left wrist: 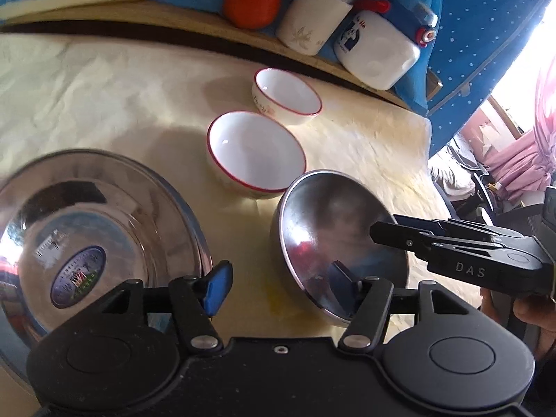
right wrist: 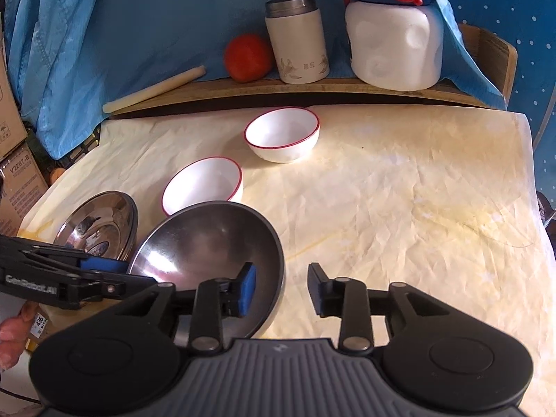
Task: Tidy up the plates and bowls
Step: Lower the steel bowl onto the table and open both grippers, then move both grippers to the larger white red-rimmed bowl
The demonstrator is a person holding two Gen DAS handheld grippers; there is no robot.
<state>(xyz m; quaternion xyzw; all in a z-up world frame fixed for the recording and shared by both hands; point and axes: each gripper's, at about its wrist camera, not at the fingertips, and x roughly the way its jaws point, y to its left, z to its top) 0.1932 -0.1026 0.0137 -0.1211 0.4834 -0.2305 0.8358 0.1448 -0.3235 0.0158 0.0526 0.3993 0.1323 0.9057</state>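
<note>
A steel bowl [left wrist: 333,232] [right wrist: 212,253] sits tilted on the cream cloth. My right gripper [right wrist: 283,288] is open, its left finger inside the bowl and its right finger outside the rim; it also shows in the left wrist view [left wrist: 378,234]. My left gripper [left wrist: 281,285] is open, its right finger inside the same bowl and its left finger beside a steel plate [left wrist: 80,239] [right wrist: 100,224]. Two white bowls with red rims stand behind: a nearer one [left wrist: 255,153] [right wrist: 203,184] and a farther one [left wrist: 286,95] [right wrist: 282,133].
A wooden shelf [right wrist: 312,90] at the back holds an orange fruit [right wrist: 247,57], a white flask [right wrist: 297,40], a white bottle with a blue cap [right wrist: 394,34] and a pale stick [right wrist: 153,88]. Blue cloth hangs behind. Cardboard boxes [right wrist: 17,173] stand at left.
</note>
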